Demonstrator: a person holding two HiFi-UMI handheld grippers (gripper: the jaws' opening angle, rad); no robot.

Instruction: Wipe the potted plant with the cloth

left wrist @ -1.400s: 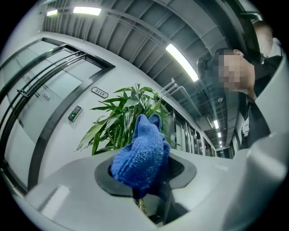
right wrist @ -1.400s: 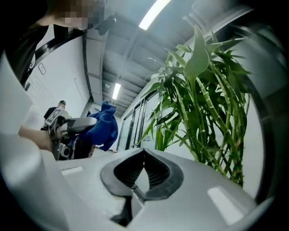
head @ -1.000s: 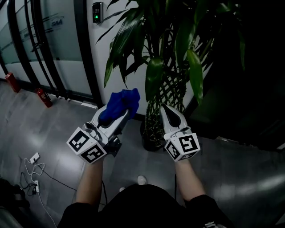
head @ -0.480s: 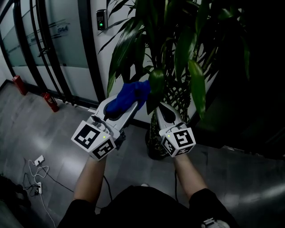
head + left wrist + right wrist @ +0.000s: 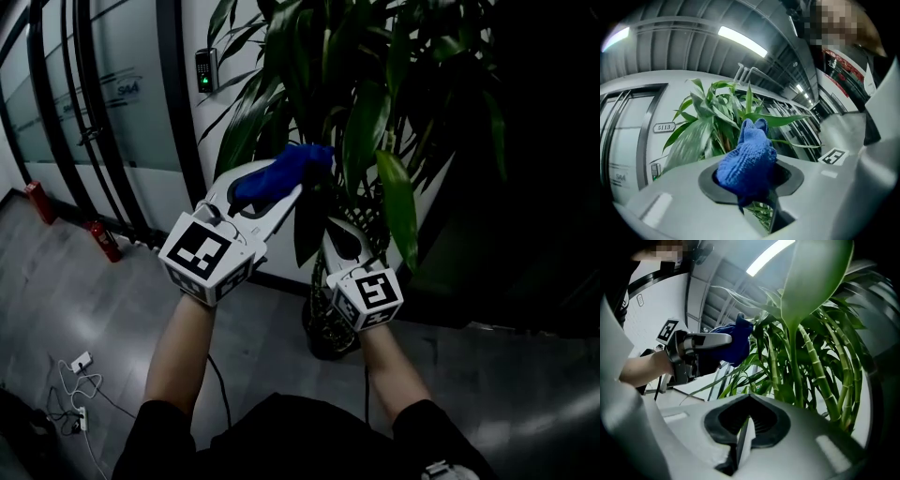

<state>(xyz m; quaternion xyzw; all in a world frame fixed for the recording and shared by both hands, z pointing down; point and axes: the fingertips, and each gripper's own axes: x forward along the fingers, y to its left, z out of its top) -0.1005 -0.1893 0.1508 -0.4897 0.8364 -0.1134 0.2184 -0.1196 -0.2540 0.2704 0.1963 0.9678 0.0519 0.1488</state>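
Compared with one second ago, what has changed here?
The left gripper lifted the blue cloth up and forward to the plant's leaves. Its jaws stay shut on the cloth; the right gripper stays low by the stems, jaws shut and empty.

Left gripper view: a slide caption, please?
Left gripper shut on a blue knitted cloth, held before the green long-leaved potted plant.

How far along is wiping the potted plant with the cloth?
Done: the blue cloth is clamped in the left gripper's jaws. In hand: that gripper holds the cloth up beside the potted plant's leaves, though contact is hard to confirm. Left: the wiping itself; no leaf looks visibly cleaned. The right gripper sits shut and empty, lower by the stems.
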